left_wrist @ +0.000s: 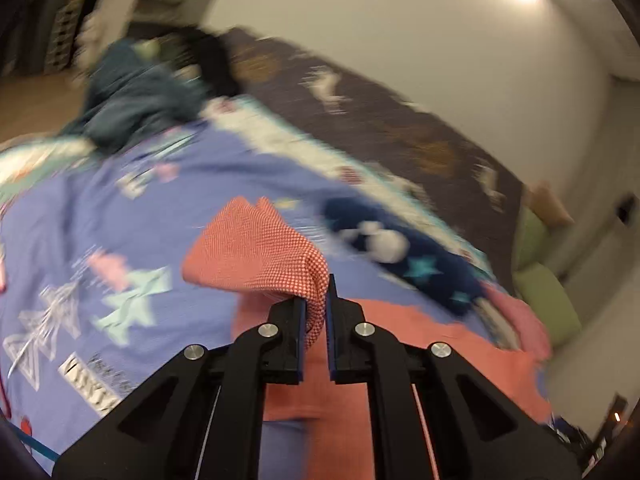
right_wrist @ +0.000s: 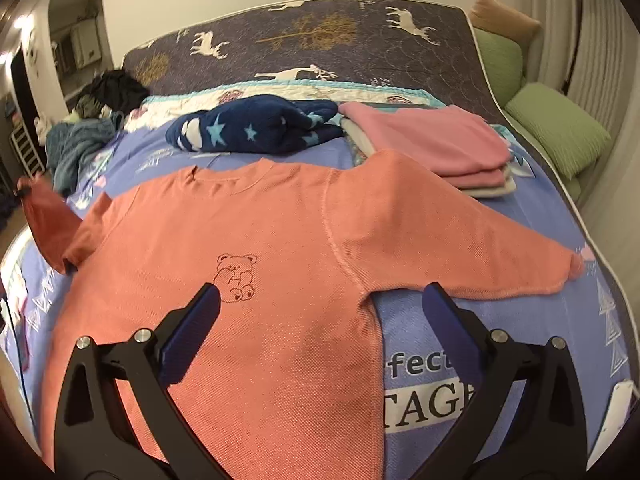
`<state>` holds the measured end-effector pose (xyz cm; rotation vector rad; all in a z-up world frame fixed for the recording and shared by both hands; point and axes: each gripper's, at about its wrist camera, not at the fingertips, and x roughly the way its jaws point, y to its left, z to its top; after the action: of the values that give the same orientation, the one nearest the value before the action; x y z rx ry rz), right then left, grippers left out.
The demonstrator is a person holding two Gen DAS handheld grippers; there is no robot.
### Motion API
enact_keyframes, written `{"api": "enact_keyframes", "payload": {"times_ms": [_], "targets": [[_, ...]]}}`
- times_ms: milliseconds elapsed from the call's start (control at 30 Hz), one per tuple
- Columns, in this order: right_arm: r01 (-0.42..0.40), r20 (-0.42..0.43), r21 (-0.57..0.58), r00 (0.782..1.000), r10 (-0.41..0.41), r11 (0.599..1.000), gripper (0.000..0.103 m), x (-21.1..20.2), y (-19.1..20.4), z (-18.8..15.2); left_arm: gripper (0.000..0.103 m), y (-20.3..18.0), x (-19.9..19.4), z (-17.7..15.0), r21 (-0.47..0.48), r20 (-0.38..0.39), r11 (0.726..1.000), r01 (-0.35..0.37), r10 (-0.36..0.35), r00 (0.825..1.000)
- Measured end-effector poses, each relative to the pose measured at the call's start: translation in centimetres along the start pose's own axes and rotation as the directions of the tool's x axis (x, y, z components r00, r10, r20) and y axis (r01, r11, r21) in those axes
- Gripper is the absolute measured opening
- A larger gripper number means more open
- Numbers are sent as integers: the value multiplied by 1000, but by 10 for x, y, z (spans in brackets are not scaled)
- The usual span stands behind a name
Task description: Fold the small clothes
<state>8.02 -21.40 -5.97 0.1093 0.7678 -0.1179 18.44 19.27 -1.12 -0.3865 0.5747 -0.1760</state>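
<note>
A small salmon-pink sweater (right_wrist: 272,232) with a bear drawing lies flat, front up, on the purple blanket (right_wrist: 500,320); its right sleeve (right_wrist: 480,256) is spread out. My left gripper (left_wrist: 317,300) is shut on the end of the left sleeve (left_wrist: 256,244) and holds it lifted above the bed; the raised sleeve also shows in the right wrist view (right_wrist: 48,220). My right gripper (right_wrist: 320,300) is open and empty, hovering over the sweater's lower body near the right armpit.
A dark blue star-patterned garment (right_wrist: 256,124) lies behind the sweater. A stack of folded pink and white clothes (right_wrist: 432,144) sits at the back right. A teal garment (right_wrist: 76,144) lies at the left. Green cushions (right_wrist: 560,128) line the bed's right side.
</note>
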Motion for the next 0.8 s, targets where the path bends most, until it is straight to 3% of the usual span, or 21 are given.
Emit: {"api": "enact_keyframes", "payload": {"times_ms": [67,167,200,233,267,367,467,600,667,733,800], "targets": [[-10,8,18,1000,9,1000,101,-4,-6,-2,7,-52,-4,-7,112,-11,989,95,-95,995],[-17,7,49,1000,17,999,101,-5,-19,-5,12,-122,9,-34,254,-105,941,224,-203,973],[-21,-4,68,1000,21,998,101,-4,-24,-7,18,-144,20,-48,301,-153,919,253,-215,964],[-24,-14,86,1000,26,996,101,-3,-30,-8,37,-157,29,-62,337,-189,904,262,-208,960],[-33,-29,112,999,36,993,101,-3,-38,-10,47,-170,38,-78,379,-227,887,263,-186,956],[-52,-46,143,997,59,988,101,-3,-50,-14,58,-180,47,-105,445,-289,855,265,-143,947],[-102,-55,133,992,110,986,101,-2,-54,-13,72,-164,36,-114,466,-244,865,185,-75,967],[-226,-73,111,969,235,968,82,10,-41,-4,84,-126,22,-118,470,-175,882,33,57,983],[-293,-91,93,949,302,951,78,24,-27,4,86,-105,24,-116,461,-168,886,-43,136,976],[-311,-109,65,942,317,948,78,40,-14,12,87,-86,28,-117,450,-176,886,-114,213,961],[-327,-148,43,932,330,944,75,61,2,20,87,-68,34,-117,430,-213,893,-133,244,946]]}}
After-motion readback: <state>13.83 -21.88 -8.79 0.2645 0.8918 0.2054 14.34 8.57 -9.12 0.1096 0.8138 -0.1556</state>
